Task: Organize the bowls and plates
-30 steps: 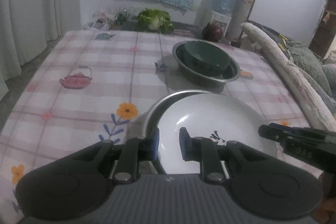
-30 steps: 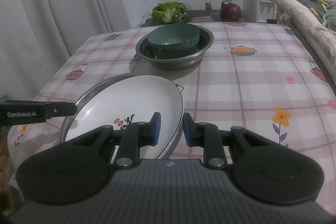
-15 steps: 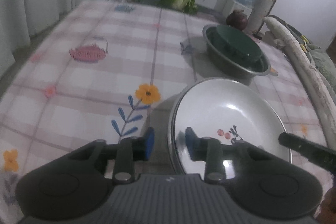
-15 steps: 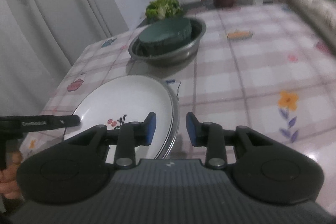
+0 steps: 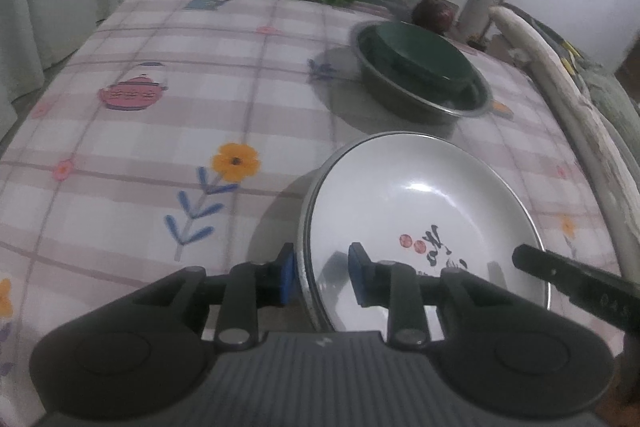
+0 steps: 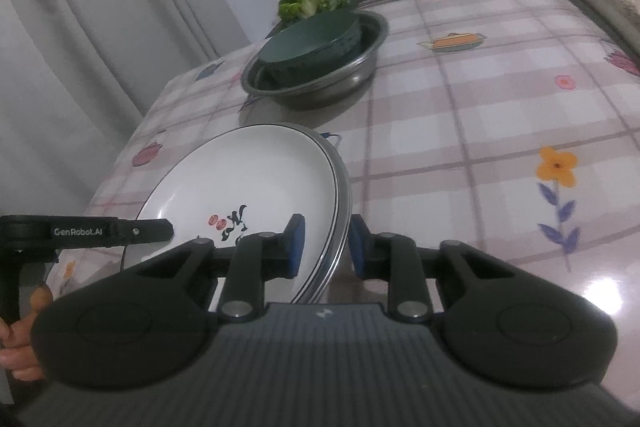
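- The round white ceramic plate with red dots and black brushwork sits in a steel dish on the checked desk.
- Left gripper and right gripper: fingers slightly apart, straddling opposite rims; the right's have just been closing; contact unclear.
- Each near rim is hidden.

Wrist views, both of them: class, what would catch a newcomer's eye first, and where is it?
First, the white plate with a small red-and-black motif, stacked on a metal plate at the near edge of the checked tablecloth. The left claw and right claw straddle opposite rims of that stack. Farther back sits a dark green bowl inside a steel basin.
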The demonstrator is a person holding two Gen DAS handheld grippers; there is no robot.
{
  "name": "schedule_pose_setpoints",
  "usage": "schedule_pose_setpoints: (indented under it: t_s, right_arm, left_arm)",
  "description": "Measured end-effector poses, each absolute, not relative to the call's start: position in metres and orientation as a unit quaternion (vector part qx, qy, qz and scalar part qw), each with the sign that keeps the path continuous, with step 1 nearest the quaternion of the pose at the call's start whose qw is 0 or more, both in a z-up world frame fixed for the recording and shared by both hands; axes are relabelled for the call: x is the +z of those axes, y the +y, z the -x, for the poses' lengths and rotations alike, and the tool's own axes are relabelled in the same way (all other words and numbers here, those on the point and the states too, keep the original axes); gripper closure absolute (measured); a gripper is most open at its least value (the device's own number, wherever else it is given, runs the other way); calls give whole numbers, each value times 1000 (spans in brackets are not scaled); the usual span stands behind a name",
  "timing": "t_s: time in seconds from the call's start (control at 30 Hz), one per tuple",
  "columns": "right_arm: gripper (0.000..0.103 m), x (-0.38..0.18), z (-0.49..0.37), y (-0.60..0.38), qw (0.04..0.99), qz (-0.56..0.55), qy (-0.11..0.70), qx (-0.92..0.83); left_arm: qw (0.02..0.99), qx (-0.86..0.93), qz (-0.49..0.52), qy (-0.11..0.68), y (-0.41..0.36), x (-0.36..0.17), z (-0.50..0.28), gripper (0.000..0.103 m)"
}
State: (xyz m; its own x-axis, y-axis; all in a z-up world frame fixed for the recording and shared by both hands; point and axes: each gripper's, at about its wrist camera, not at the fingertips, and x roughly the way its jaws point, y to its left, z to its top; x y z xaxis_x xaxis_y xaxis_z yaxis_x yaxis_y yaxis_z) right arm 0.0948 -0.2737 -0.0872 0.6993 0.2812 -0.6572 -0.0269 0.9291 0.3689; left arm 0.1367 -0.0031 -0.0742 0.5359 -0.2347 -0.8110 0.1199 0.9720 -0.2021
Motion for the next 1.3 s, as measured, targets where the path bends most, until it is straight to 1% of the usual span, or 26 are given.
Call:
schedule_pose_setpoints:
  t_s: [0.27,0.37,0.5,0.53,0.57,0.6,0.67,0.7,0.8,0.83,1.0,1.07,1.3]
  right_arm:
    - [80,-85,-82,-304,909,-168,378,51]
    - [80,-85,-80,-310,909,-168,378,48]
    - [78,-84,-79,-306,912,-152,378,46]
    - [78,-84,-78,-305,914,-145,377,44]
    - [78,-83,-79,-303,915,-140,377,43]
    - [77,-83,-79,-302,915,-137,377,42]
    - [73,-81,-77,-302,915,-137,376,43]
    - [70,-80,-77,-302,916,-135,376,41]
    - [54,-75,-73,-303,919,-126,372,34]
    - [53,-73,-72,-304,920,-123,370,32]
    - [48,-61,-66,-309,925,-117,361,27]
    - [47,-55,-66,-310,927,-113,356,27]
    - [43,-33,-74,-311,935,-106,335,37]
  left_arm:
    - [866,-130,44,481,-36,-73,-130,74]
    - [866,-131,42,481,-40,-73,-129,71]
    - [865,-133,43,483,-38,-72,-131,71]
    - [866,-133,42,480,-37,-72,-131,68]
    - [868,-131,41,478,-37,-70,-130,63]
    - [870,-128,39,475,-37,-69,-129,60]
    - [875,-122,34,468,-37,-66,-127,55]
    - [876,-119,32,467,-36,-65,-127,54]
    - [877,-111,27,467,-34,-64,-125,52]
    - [877,-109,26,467,-33,-62,-124,51]
    - [886,-100,11,453,-31,-53,-119,46]
    - [890,-98,6,446,-30,-49,-117,40]
    - [898,-87,-12,431,-29,-38,-122,35]
